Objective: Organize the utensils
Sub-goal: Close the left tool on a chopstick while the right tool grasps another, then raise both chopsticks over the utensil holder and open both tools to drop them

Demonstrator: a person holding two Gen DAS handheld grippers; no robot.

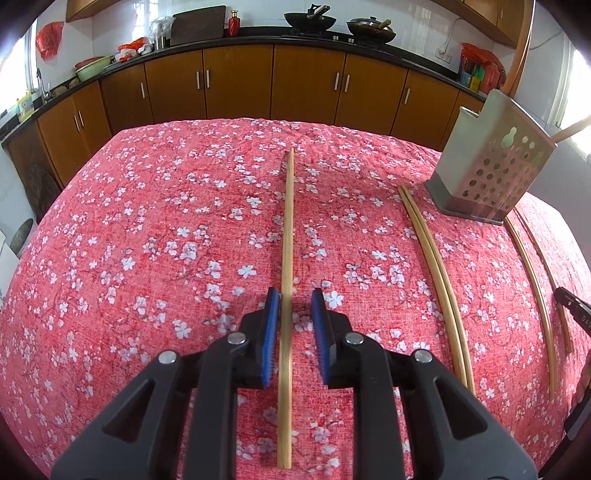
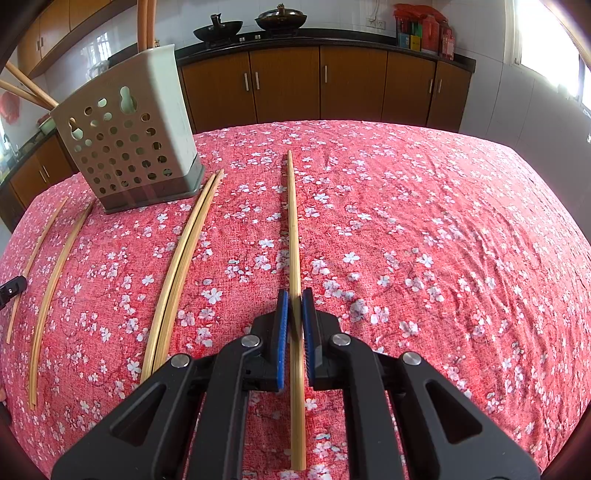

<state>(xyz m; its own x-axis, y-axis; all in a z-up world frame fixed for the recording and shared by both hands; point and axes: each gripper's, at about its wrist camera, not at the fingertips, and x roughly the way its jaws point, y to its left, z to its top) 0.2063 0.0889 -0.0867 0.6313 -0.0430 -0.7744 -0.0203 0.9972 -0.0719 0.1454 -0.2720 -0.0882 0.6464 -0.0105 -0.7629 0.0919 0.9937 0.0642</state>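
In the left wrist view a bamboo chopstick [image 1: 287, 240] lies lengthwise on the red floral tablecloth [image 1: 147, 240]. It runs between the blue pads of my left gripper [image 1: 295, 295], close against the left pad, with a gap to the right pad; the jaws stand open. In the right wrist view my right gripper [image 2: 294, 295] is shut on another chopstick [image 2: 293, 229], both pads pressing its sides. A grey perforated utensil holder [image 1: 495, 173] [image 2: 129, 147] stands on the cloth between the two grippers, with chopsticks sticking out of its top.
A pair of chopsticks [image 1: 439, 266] [image 2: 184, 258] lies beside the holder. Two more single chopsticks [image 1: 532, 280] [image 2: 55, 273] lie farther over. Brown kitchen cabinets [image 1: 236, 85] and a counter with woks [image 1: 310, 18] stand beyond the table's far edge.
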